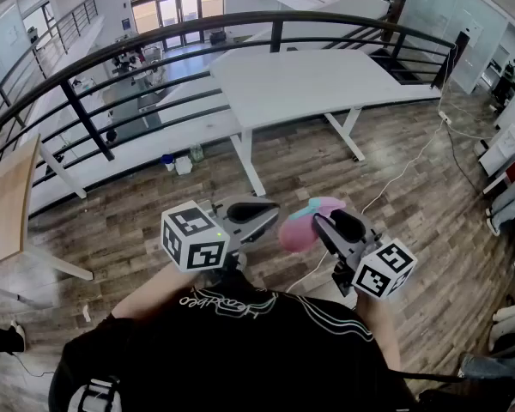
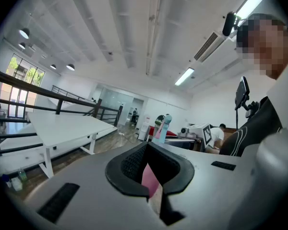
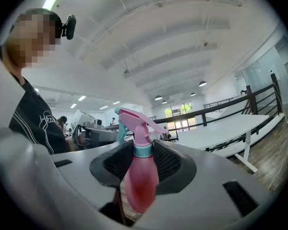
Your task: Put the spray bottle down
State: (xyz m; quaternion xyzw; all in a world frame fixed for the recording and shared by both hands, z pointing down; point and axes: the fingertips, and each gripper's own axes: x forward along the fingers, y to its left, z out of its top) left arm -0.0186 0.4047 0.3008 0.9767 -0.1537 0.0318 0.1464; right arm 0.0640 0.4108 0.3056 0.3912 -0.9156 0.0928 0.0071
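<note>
A pink spray bottle (image 3: 140,176) with a teal collar and a pink trigger head stands upright between my right gripper's (image 3: 143,164) black pads, which close on its neck and shoulder. In the head view the same bottle (image 1: 302,224) is held in the air in front of the person's chest, between the two grippers' tips. The right gripper (image 1: 326,221) reaches it from the right. My left gripper (image 1: 266,215) points at it from the left, its jaws apart. In the left gripper view a pink strip shows low in the gap of the left gripper (image 2: 151,169); I cannot tell whether it touches.
A white table (image 1: 300,80) stands ahead on the wood floor, behind it a black railing (image 1: 154,37). A wooden tabletop (image 1: 4,204) lies at the far left. A white cable (image 1: 403,166) runs across the floor to the right.
</note>
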